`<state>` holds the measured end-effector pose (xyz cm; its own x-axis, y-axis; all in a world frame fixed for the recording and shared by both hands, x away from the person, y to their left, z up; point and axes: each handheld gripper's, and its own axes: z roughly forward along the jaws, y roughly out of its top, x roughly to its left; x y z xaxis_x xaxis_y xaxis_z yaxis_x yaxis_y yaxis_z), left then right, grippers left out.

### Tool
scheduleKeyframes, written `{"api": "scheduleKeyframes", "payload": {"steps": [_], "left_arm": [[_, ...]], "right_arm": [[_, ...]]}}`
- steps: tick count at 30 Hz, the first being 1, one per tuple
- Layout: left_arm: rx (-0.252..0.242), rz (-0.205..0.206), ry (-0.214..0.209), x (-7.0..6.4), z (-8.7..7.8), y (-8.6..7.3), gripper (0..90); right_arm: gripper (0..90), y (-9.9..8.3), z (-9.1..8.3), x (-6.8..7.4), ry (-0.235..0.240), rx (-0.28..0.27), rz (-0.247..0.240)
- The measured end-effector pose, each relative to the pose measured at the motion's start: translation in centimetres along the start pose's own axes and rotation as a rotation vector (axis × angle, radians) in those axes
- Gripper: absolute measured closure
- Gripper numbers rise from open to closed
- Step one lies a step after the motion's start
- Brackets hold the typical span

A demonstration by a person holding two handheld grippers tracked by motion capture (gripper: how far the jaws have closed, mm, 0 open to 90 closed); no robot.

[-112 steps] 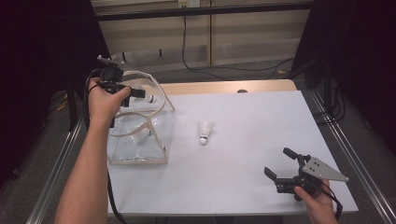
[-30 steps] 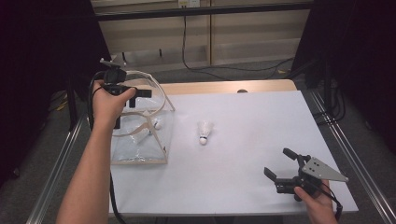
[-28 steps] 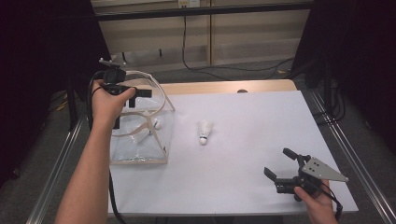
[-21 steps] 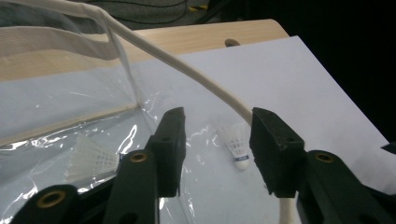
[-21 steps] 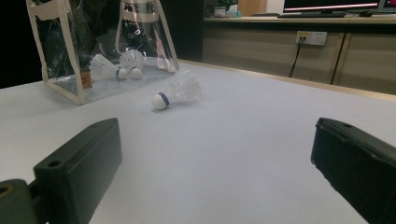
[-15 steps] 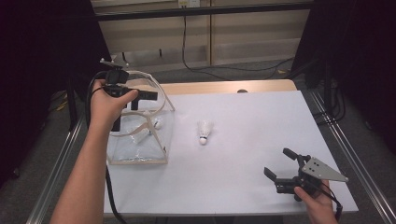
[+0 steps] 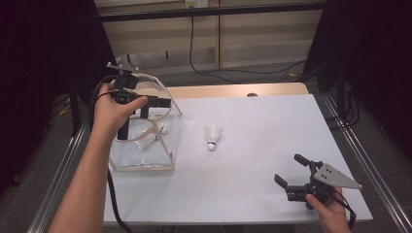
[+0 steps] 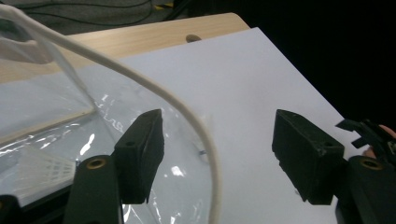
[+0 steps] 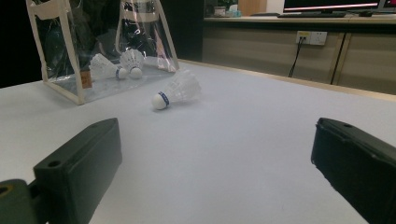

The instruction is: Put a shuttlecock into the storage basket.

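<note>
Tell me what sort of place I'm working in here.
Probably an indoor lab or office data-collection bench: a white-topped table on a metal frame, a wall socket with plugged-in cable, and monitors on a wooden counter behind.

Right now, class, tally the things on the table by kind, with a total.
Shuttlecocks: 3, one loose on the table, two inside the bag
Clear plastic bag: 1
Handheld tools: 2, left, right
Total: 6
</note>
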<state>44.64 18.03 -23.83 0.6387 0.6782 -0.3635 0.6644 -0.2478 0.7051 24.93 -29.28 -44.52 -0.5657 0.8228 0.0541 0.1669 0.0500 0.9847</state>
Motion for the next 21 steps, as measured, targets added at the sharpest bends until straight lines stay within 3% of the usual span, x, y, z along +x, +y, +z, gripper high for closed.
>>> {"api": "scheduleKeyframes", "payload": {"steps": [10, 21], "left_arm": [[0.013, 0.037, -0.055, -1.6, 0.9, 0.0, 28.4], [0.027, 0.078, -0.052, -2.7, 1.8, -0.2, 17.6]], "right_arm": [[1.5, 0.0, 0.0, 0.0, 0.0, -0.002, -0.003], [1.5, 0.0, 0.0, 0.0, 0.002, -0.002, -0.001]]}}
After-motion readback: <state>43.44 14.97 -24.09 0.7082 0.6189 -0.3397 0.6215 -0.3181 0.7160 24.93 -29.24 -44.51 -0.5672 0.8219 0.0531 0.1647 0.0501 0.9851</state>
